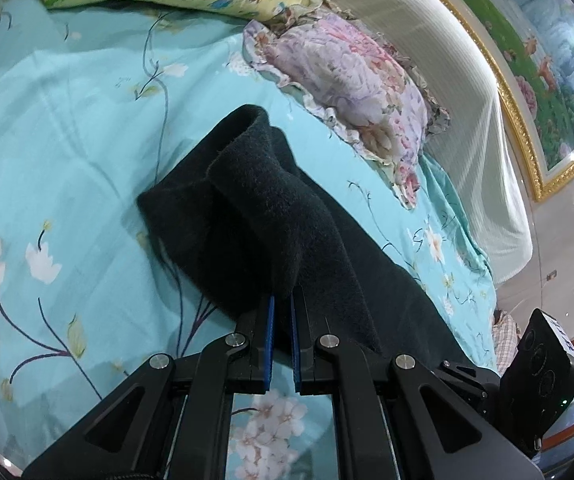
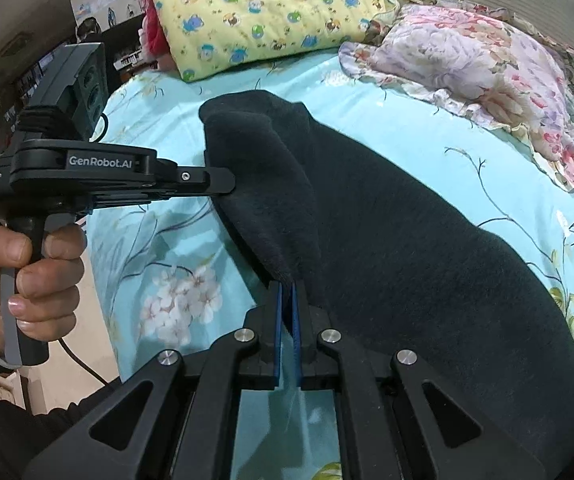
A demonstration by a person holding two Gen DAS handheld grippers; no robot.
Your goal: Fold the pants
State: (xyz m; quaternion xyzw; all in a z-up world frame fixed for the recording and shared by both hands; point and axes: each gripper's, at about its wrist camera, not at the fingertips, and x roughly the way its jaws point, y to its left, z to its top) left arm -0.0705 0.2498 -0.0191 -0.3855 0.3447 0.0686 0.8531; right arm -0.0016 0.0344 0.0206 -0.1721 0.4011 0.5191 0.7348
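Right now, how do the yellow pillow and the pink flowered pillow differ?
The yellow pillow has small cartoon animals; the pink flowered pillow has large pale blooms. The yellow one has plain edges, the flowered one a ruffled border. The yellow one lies farther from the black pants than the flowered one. Both rest on the turquoise sheet at the head of the bed.

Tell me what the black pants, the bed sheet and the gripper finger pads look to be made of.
Black pants: probably fleece or brushed knit; matte, fuzzy nap, thick soft folds.
Bed sheet: likely thin woven cotton or a blend; smooth, printed flowers, fine creases.
Pads on the fingers: blue, matte, possibly rubber or foam, on black hard plastic; both the left gripper and the right gripper pinch the fabric.
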